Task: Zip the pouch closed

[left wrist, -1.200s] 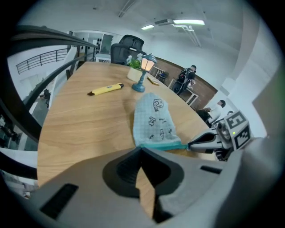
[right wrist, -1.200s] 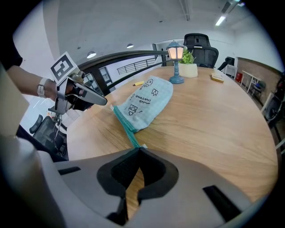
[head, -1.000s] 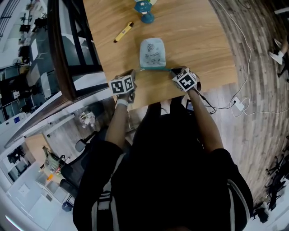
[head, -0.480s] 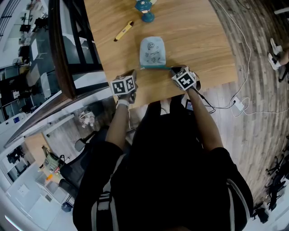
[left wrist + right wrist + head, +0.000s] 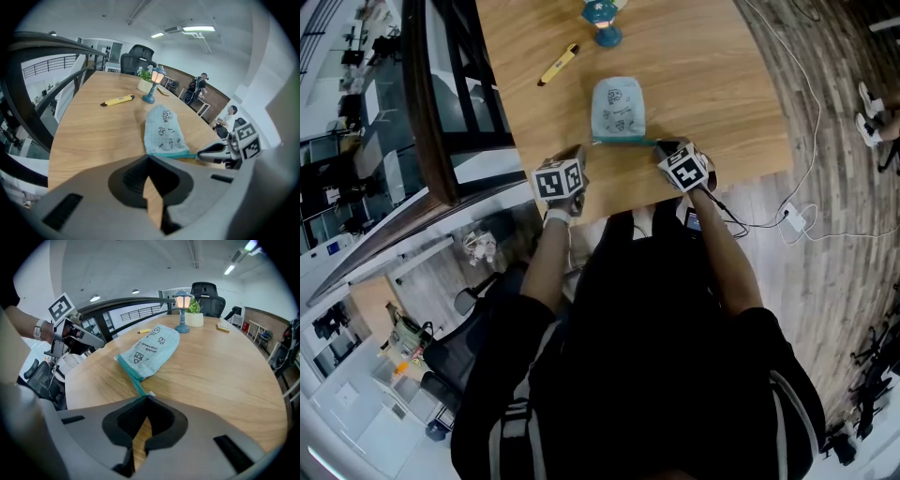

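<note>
While the pouch (image 5: 617, 108) lies on the bench (image 5: 712, 84) at upper centre, the right gripper (image 5: 660, 144) pinches its zipper (image 5: 133, 378) end; the left gripper (image 5: 577, 150), beside its lower left, is closed on nothing

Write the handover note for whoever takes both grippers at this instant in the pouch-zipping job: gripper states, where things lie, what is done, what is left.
Left gripper: shut and empty, near the pouch at its left, not touching it.
Right gripper: shut on the teal zip, whose free end runs into its tips.
Pouch: flat on the table, zip edge toward the person.
Done: the zip looks flat and joined along what shows, but I cannot tell if it is fully shut.
Left: check the closure, finish the pull if needed while the left gripper steadies the pouch, then release.
</note>
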The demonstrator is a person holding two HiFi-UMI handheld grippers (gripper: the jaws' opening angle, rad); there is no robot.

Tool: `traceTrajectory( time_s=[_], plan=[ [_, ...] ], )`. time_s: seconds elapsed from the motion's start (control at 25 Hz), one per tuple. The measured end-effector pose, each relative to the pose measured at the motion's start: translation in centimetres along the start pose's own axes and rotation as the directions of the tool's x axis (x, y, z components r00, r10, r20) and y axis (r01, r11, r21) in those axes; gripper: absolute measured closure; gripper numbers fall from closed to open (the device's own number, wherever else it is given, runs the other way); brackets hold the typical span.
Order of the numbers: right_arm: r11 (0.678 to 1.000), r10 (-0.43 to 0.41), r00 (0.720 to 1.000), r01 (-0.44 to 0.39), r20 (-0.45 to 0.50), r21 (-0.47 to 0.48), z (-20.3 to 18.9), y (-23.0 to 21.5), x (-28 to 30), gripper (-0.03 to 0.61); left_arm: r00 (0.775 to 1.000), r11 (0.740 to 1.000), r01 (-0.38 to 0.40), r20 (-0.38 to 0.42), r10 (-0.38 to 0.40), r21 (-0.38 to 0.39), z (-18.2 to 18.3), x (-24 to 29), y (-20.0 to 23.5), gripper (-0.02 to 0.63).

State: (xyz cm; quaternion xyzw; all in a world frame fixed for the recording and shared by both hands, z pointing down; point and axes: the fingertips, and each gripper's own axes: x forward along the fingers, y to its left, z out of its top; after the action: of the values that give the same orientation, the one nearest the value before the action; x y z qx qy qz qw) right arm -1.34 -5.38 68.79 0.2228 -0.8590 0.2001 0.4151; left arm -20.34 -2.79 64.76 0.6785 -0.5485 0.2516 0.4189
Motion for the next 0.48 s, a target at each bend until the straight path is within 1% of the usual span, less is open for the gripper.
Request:
traceTrajectory(
  time_s=[0.08,0.16,0.24,0.28,0.32,0.36,0.4,0.48],
  plan=[
    [0.999,-0.032,0.998,0.031,0.054,0.013,0.7,-0.2,-1.2,0.565,0.999,0.999,-0.009,0.039,0.007,0.039,0.8,-0.8,-0.6,0.615],
    [0.998,-0.063,0.989,0.059,0.130,0.034,2.2,-0.4,-3.3,0.565,0.994,0.996,-0.026,0.111,0.016,0.082,2.3,-2.1,-1.3,0.615],
    [0.994,-0.100,0.969,0.090,0.227,0.054,4.2,-0.8,-6.0,0.565,0.977,0.992,-0.040,0.212,0.014,0.120,4.4,-4.1,-2.2,0.615],
    [0.992,-0.123,0.951,0.108,0.284,0.067,5.3,-1.1,-7.7,0.565,0.963,0.989,-0.044,0.271,0.003,0.144,5.6,-5.3,-2.8,0.615],
    [0.988,-0.148,0.928,0.127,0.343,0.083,6.4,-1.5,-9.6,0.565,0.943,0.984,-0.047,0.333,-0.013,0.172,6.9,-6.6,-3.5,0.615],
    [0.984,-0.176,0.899,0.147,0.400,0.102,7.6,-1.9,-11.7,0.565,0.918,0.979,-0.055,0.395,-0.028,0.199,8.2,-8.1,-4.2,0.615],
    [0.978,-0.206,0.867,0.170,0.454,0.119,8.9,-2.4,-14.1,0.565,0.888,0.974,-0.070,0.457,-0.038,0.216,9.6,-9.9,-4.7,0.615],
    [0.964,-0.267,0.790,0.227,0.553,0.141,11.5,-3.2,-19.3,0.565,0.817,0.967,-0.112,0.575,-0.040,0.227,12.4,-13.8,-5.4,0.615]
  ],
)
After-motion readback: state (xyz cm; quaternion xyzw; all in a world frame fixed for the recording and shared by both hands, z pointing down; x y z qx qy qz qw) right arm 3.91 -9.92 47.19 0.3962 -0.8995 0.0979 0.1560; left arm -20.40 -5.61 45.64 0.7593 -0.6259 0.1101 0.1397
